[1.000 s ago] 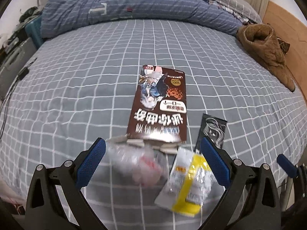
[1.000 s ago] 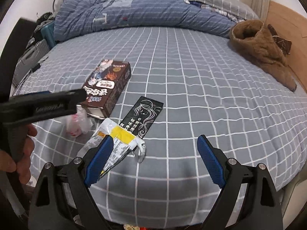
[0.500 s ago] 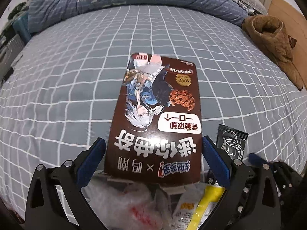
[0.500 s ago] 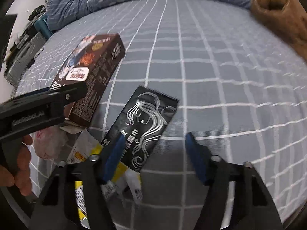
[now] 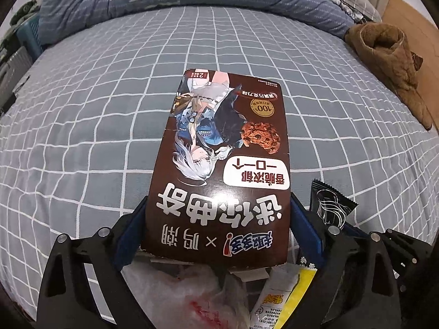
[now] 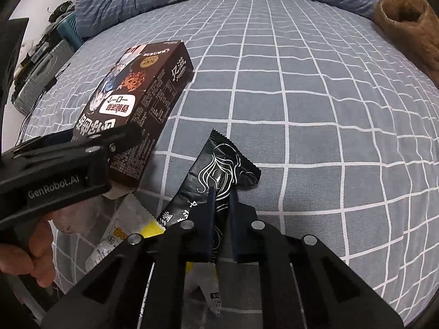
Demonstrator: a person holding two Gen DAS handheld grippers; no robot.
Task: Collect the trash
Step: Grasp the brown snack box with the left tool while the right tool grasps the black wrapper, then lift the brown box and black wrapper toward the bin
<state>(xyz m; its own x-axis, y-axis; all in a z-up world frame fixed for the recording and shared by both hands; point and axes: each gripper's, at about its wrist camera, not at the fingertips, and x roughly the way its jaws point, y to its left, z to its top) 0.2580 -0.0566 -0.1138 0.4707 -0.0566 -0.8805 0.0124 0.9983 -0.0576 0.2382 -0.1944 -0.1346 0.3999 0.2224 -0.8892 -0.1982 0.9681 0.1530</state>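
**Both grippers take trash at the bed's near edge**

The right gripper (image 6: 219, 194) has just closed its jaws and now pinches the black wrapper (image 6: 219, 164), thin enough to need a full squeeze. The left gripper (image 5: 218, 227) has been narrowing around the wide brown cookie box (image 5: 225, 164), its pads against the box's sides. A yellow-and-white wrapper (image 5: 279, 298) and crumpled plastic (image 5: 192, 296) lie beside them on the bed (image 5: 82, 137), awaiting collection

Right hand-held gripper (image 6: 220, 192) pinching black wrapper (image 6: 219, 164), brown box (image 6: 142, 98) beside
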